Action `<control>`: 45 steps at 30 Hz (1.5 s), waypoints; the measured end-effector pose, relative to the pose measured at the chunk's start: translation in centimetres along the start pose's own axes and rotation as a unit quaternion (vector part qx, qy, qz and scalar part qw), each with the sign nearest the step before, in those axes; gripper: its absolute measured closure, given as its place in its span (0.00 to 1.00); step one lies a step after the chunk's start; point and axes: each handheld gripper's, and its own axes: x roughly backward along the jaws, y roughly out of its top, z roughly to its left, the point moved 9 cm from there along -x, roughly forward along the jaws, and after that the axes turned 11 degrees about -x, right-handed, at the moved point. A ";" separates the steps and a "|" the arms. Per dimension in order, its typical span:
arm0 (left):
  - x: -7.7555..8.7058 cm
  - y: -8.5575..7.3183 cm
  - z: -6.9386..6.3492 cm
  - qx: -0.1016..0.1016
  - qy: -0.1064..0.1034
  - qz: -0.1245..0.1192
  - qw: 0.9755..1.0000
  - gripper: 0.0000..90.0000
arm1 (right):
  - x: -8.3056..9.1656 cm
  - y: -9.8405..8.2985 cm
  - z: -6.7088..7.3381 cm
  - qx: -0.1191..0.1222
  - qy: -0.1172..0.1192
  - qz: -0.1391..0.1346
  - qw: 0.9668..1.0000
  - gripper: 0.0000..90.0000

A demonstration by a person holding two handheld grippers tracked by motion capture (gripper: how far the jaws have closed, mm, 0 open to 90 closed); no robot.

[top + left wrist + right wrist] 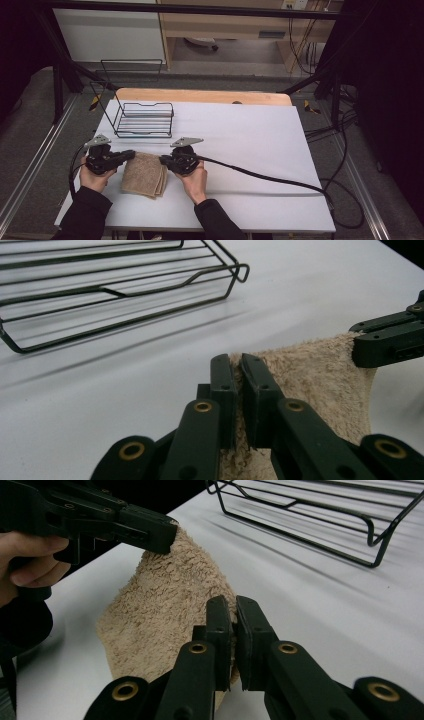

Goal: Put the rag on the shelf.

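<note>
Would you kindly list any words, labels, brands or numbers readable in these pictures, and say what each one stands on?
None can be read.
The beige terry towel, black wire rack and white table top carry no print.
The left gripper and right gripper, both clamped on the towel, show brass rivets and no markings.
A pale plate on the wooden shelf unit behind is too blurred to read.

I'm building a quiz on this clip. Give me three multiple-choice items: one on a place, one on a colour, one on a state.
1. Where is the wire rack?
A. Behind the towel
B. On the towel
C. Off the table

2. What colour is the towel?
A. Blue
B. Beige
C. Red

3. How do the left gripper and right gripper stand?
A. Both wide open
B. One lies on the table
C. Both shut on the towel

Key: 1 A, the rack sits farther back on the table; 2 B, the cloth is tan; 3 C, each pair of fingers pinches a towel edge.
</note>
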 end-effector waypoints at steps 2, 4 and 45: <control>0.3 0.3 -0.2 -0.003 0.001 -0.009 1.000 0.94 | 0.5 0.3 0.3 0.006 0.003 -0.007 1.000 0.95; 0.7 0.6 -0.4 -0.008 0.003 -0.016 1.000 0.94 | 0.8 0.6 0.6 0.008 0.005 -0.013 1.000 0.95; 6.4 6.0 -2.5 -0.030 0.032 -0.138 0.989 0.94 | 5.7 6.3 4.1 0.085 0.030 -0.100 0.991 0.95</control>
